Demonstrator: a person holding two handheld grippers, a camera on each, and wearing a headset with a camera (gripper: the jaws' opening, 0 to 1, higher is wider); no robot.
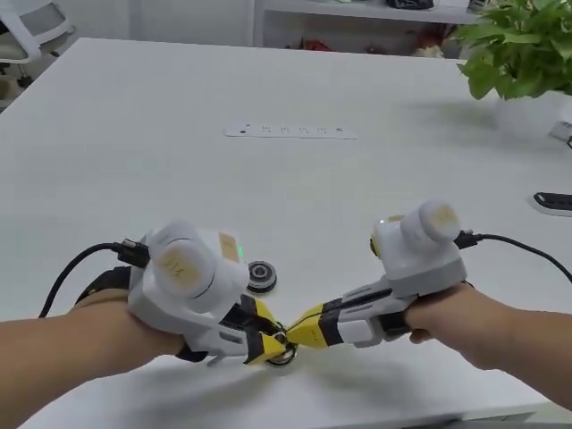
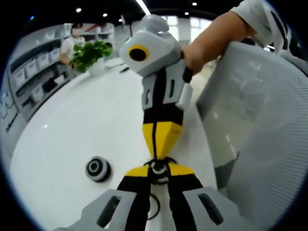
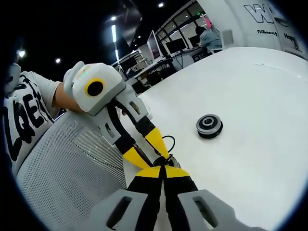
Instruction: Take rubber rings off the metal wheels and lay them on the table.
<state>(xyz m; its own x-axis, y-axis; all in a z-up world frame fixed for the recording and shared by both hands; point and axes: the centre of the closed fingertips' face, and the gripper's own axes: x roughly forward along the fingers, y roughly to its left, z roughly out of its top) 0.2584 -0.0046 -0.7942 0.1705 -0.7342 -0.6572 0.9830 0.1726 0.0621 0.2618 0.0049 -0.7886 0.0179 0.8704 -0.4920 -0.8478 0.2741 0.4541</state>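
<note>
My left gripper (image 1: 271,345) (image 2: 159,169) is shut on a small metal wheel (image 2: 158,168), held low over the white table (image 1: 295,197) near its front edge. My right gripper (image 1: 300,334) (image 3: 163,169) meets it tip to tip, jaws pressed together on a thin black rubber ring (image 3: 169,142) that loops out from the wheel. A second wheel (image 1: 261,275) (image 2: 98,169) (image 3: 210,126), with its black ring still around it, lies flat on the table just beyond the left gripper. A thin black loop (image 2: 153,207) shows below the left jaws.
A white power strip (image 1: 290,131) lies mid-table. A potted plant (image 1: 523,49) stands at the far right, with a dark device (image 1: 554,203) at the right edge. A white mesh chair (image 2: 260,120) is close behind the front edge. Cables trail from both grippers.
</note>
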